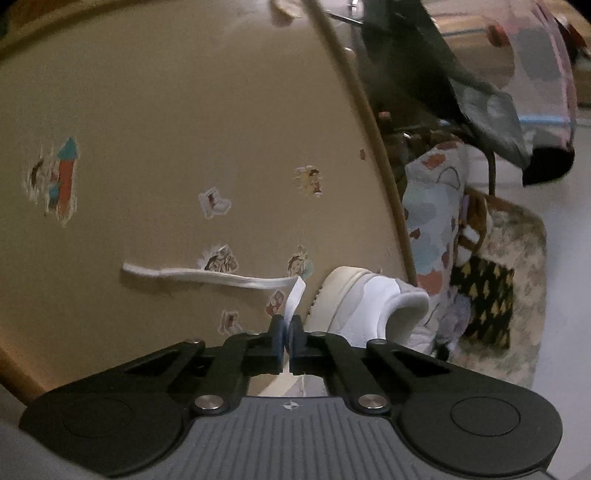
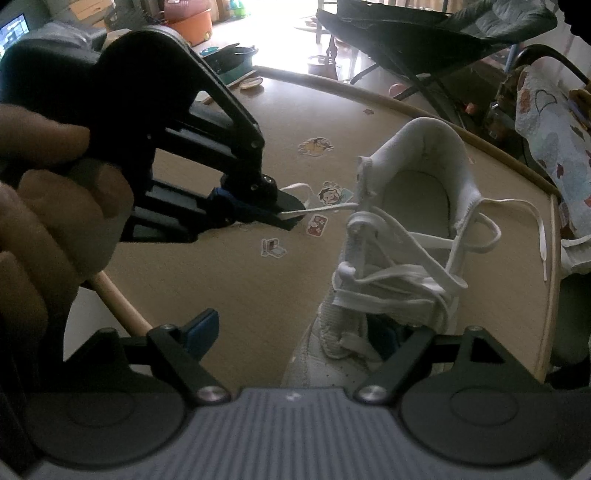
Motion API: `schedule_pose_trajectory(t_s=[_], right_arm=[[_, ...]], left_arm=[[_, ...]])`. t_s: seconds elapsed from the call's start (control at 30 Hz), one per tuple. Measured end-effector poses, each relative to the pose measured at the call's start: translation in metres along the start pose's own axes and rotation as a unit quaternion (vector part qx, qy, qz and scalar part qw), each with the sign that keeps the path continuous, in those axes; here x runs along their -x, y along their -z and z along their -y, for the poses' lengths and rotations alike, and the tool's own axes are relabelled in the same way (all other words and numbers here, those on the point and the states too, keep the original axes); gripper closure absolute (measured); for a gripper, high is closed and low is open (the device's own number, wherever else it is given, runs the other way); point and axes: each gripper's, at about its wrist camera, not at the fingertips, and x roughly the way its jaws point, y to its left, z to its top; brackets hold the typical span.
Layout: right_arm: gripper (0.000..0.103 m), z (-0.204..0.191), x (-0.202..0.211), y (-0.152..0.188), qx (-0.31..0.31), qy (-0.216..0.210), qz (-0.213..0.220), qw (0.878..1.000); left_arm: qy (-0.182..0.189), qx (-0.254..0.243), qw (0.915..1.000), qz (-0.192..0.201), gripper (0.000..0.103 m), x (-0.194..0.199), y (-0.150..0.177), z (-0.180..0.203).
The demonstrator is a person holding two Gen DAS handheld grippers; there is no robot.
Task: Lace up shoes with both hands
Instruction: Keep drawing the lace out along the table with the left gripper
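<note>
A white sneaker (image 2: 424, 155) stands on the beige table (image 2: 258, 288), heel end away from me, its white lace loosely crossed over the tongue. In the left wrist view only the sneaker's (image 1: 369, 299) heel side shows. My left gripper (image 1: 289, 326) is shut on one strand of the lace (image 1: 207, 275), whose free end lies flat on the table to the left. The right wrist view shows that left gripper (image 2: 293, 218) pinching the strand (image 2: 325, 209) left of the shoe. My right gripper (image 2: 299, 328) is open, its fingers either side of the shoe's toe. The other lace end (image 2: 541, 236) hangs to the right.
Cartoon stickers (image 1: 214, 201) dot the round table, whose wooden rim (image 1: 384, 162) curves close behind the shoe. Past it are a patterned cloth (image 1: 432, 221), a dark folding chair (image 2: 424, 29) and a cushion. A person's hand (image 2: 44, 206) holds the left gripper.
</note>
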Motion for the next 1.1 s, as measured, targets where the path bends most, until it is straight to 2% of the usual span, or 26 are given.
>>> schedule_pose_trajectory(t_s=[0.27,0.5,1.1], right_arm=[[0.017,-0.001,0.001,0.0,0.003,0.002,-0.002,1.0],[0.017,-0.001,0.002,-0.001,0.005,0.003,-0.004,1.0],[0.016,-0.004,0.004,0.001,0.003,0.003,-0.003,1.0]], left_arm=[[-0.034,-0.093,0.995,-0.016,0.101,0.0,-0.01,0.009],[-0.043,-0.138,0.9894,-0.011,0.101,-0.005,-0.023,0.014],[-0.065,-0.181,0.9812,-0.007,0.101,-0.01,-0.018,0.016]])
